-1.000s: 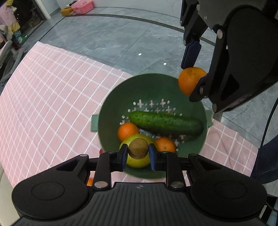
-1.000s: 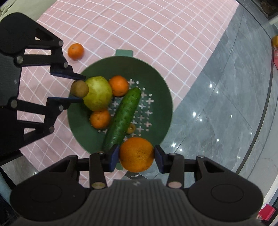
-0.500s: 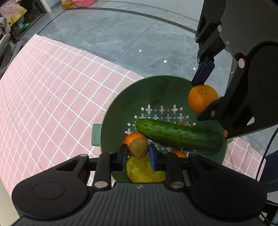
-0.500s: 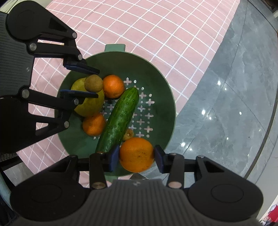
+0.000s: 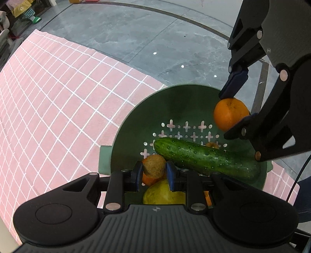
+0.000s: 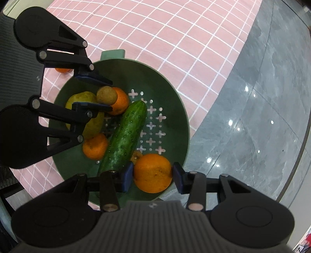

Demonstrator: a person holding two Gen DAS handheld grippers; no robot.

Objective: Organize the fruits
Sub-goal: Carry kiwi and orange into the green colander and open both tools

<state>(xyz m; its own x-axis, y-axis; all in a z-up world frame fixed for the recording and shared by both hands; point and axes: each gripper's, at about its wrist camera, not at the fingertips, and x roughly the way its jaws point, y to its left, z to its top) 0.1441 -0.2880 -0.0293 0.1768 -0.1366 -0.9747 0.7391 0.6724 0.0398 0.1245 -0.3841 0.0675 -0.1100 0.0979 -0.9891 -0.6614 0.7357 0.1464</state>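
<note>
A green colander (image 5: 136, 120) (image 6: 175, 109) stands on the pink checked cloth near the table's edge. It holds a cucumber (image 5: 204, 157) (image 6: 126, 132), a yellow-green pear (image 5: 163, 194) (image 6: 85, 112), two small oranges (image 6: 95, 146) (image 6: 120, 103) and a tiny orange fruit (image 6: 137, 155). My left gripper (image 5: 154, 172) (image 6: 97, 92) is shut on a brown kiwi (image 5: 154, 165) (image 6: 107, 95) just above the pear and one small orange. My right gripper (image 6: 152, 175) (image 5: 235, 109) is shut on a large orange (image 6: 152, 172) (image 5: 229, 113) above the colander's near rim.
Another small orange (image 6: 62, 69) lies on the cloth (image 5: 58, 97) outside the colander, partly hidden by the left gripper. Grey tiled floor (image 6: 252, 97) lies beyond the table's curved edge. Household clutter (image 5: 21, 13) stands far off on the floor.
Both grippers have come lower and further in over the colander with their fruit. The kiwi has moved from over the pear toward the small orange beside the cucumber.
</note>
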